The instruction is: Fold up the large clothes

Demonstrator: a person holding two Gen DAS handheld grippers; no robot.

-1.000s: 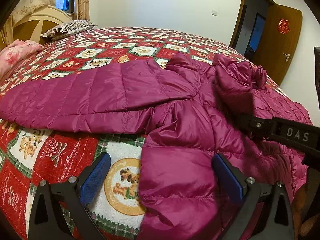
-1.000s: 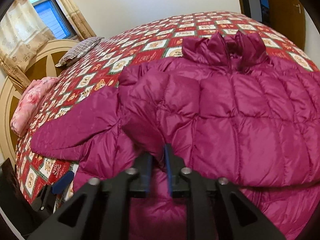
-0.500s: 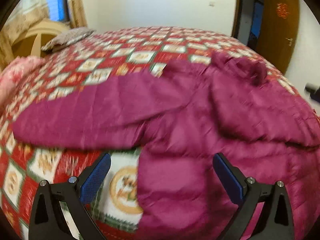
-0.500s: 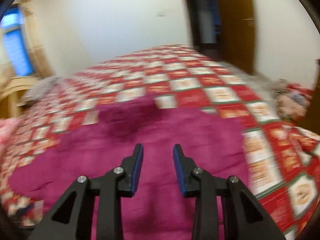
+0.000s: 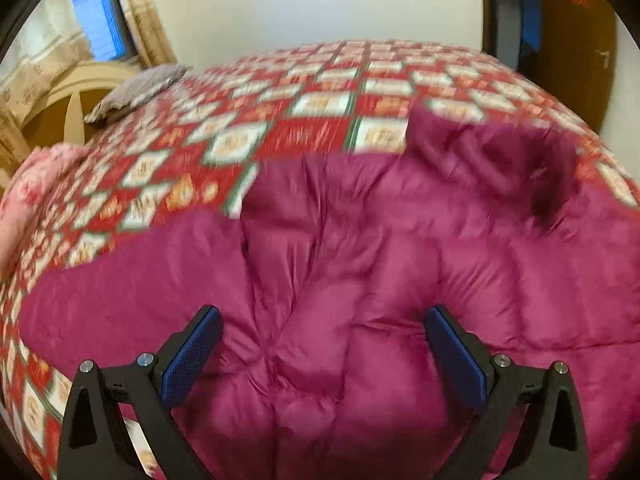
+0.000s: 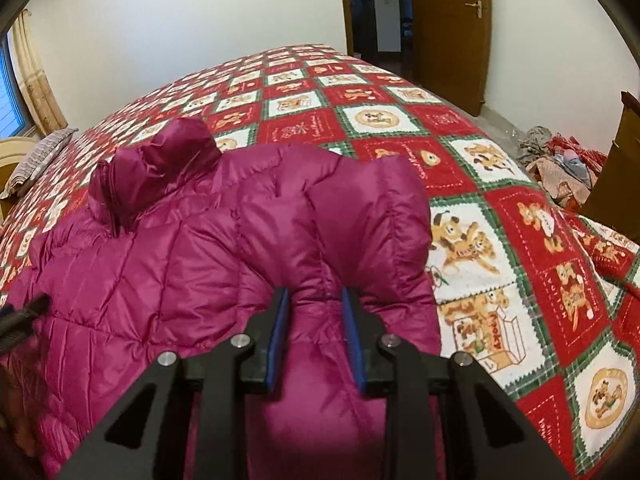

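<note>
On the bed (image 6: 472,184), w/ its red-green-white teddy-print quilt, lies a big magenta puffer jacket (image 6: 168,280), spread over the near edge, collar (image 6: 160,160) bunched up toward the far side. Right gripper (image 6: 316,332) sits low over the jacket's right side; its jaws are closing, w/ a puffy fold of the sleeve (image 6: 352,240) between the blue pads, fabric bulging up against both. Left gripper (image 5: 320,356) hovers over the jacket's left-middle; jaws spread wide, released, nothing held, quilted fabric just below them. Left-wrist view is blurred. Jacket's left sleeve (image 5: 120,292) lies stretched out toward the bed's left edge. Striped pillow (image 5: 140,88) at the headboard end, pink blanket (image 5: 28,192) beside it, both well apart from the jacket. Brown door (image 6: 448,32) beyond the bed; clutter pile (image 6: 560,160) on the floor at right.
</note>
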